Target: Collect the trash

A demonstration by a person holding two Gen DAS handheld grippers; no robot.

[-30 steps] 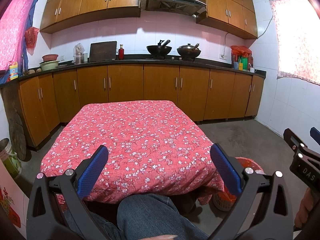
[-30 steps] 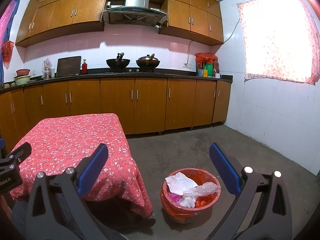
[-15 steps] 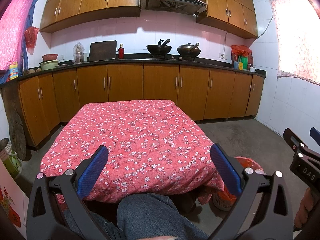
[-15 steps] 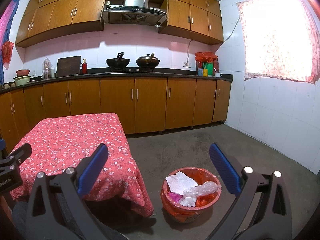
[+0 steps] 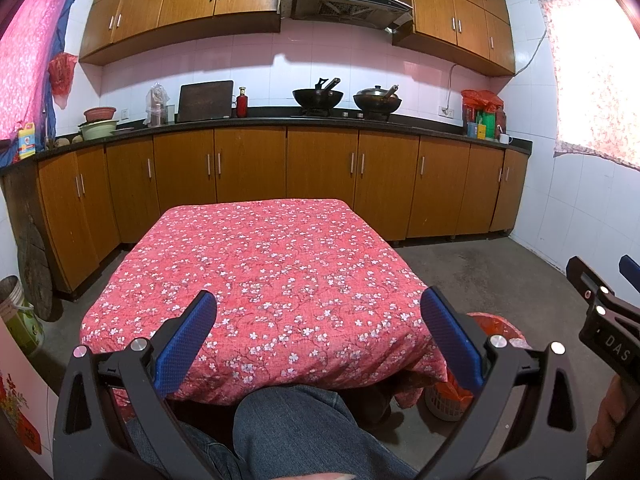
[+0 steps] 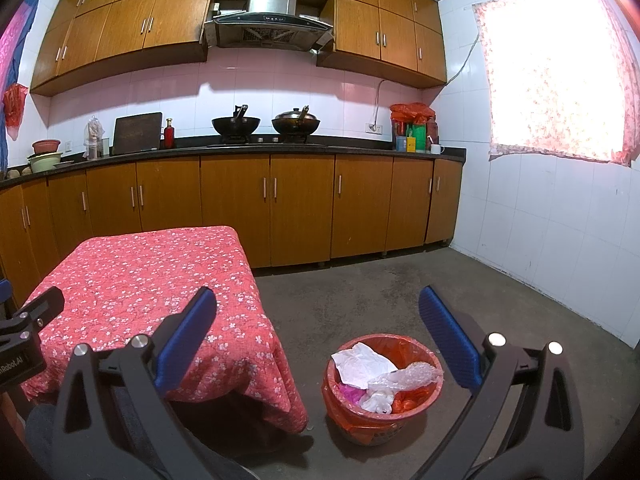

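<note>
Both jaws stand wide and empty — the left hand-held gripper [image 5: 318,330] hangs over the near edge of the table [image 5: 260,256] with its red flowered cloth, the right hand-held gripper [image 6: 318,330] above the floor. Just ahead of the right one sits the red trash bin [image 6: 384,416], holding crumpled paper [image 6: 362,364] and plastic wrap [image 6: 404,378].

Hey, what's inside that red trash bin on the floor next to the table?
The trash bin holds white crumpled paper, clear plastic wrap and pink and orange scraps. Anything beneath them is covered.
</note>
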